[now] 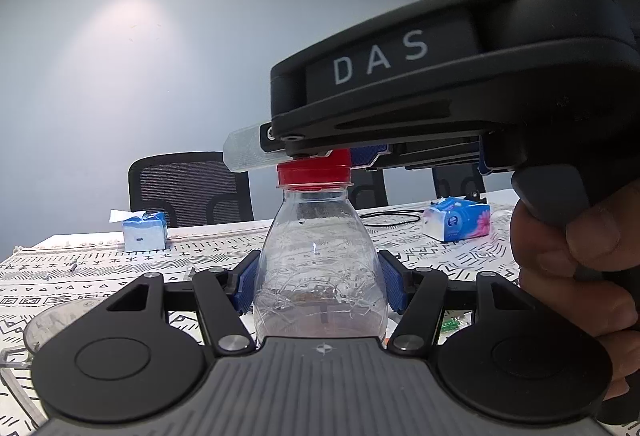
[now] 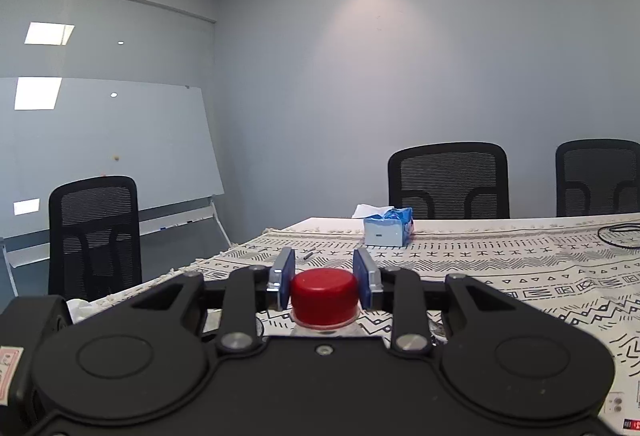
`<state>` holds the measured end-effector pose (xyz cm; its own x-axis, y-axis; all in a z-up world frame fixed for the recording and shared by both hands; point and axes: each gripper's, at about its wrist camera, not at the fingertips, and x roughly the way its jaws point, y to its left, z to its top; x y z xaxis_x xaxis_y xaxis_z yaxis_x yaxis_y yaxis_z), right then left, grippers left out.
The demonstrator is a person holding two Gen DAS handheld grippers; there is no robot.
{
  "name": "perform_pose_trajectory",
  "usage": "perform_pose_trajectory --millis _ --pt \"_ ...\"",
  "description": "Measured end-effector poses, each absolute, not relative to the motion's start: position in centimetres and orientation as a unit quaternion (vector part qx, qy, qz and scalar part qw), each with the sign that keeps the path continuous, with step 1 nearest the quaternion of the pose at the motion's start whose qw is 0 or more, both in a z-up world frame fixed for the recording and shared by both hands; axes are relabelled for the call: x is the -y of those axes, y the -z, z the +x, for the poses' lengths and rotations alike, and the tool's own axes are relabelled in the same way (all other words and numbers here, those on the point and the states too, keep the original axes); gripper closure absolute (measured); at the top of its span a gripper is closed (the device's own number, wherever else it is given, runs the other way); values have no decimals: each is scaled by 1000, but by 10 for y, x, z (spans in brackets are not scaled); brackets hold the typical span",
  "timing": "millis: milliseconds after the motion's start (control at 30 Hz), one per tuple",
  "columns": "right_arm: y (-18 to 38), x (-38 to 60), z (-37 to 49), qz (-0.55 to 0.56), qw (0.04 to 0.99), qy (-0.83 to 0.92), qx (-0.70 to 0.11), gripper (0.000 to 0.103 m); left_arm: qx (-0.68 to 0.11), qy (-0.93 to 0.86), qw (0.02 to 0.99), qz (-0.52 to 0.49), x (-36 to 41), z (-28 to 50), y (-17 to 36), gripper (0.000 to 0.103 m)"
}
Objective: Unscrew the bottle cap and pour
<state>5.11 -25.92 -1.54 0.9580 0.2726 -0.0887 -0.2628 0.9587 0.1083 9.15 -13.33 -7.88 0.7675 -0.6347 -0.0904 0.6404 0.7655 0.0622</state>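
A clear plastic bottle [image 1: 316, 256] with a red cap [image 1: 314, 171] stands upright on the patterned tablecloth. My left gripper [image 1: 318, 276] is shut on the bottle's body, its blue pads pressed on both sides. My right gripper [image 2: 324, 276] comes from above right, and its body [image 1: 440, 75] shows in the left wrist view. Its blue pads [image 2: 286, 278] sit on either side of the red cap [image 2: 324, 294], close against it. A little brownish liquid lies low in the bottle.
A clear plastic cup [image 1: 48, 320] stands at the lower left by my left gripper. A blue tissue box [image 1: 142, 232] [image 2: 390, 230] and a tissue pack [image 1: 460, 222] lie further back. A black cable [image 2: 618, 236] and office chairs [image 2: 448, 181] are at the far edge.
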Motion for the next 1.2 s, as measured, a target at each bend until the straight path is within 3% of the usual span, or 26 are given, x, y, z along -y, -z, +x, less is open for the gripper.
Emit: perform_pose_trajectory --millis 700,1033,1200 --pt "25 284 48 16 973 -230 -10 69 -34 364 929 50 133 92 79 45" --pt "11 307 67 -5 940 -337 -52 69 -37 366 929 46 134 92 80 45" --pt "-4 286 63 -4 964 -254 -80 54 -42 357 932 36 134 92 80 45"
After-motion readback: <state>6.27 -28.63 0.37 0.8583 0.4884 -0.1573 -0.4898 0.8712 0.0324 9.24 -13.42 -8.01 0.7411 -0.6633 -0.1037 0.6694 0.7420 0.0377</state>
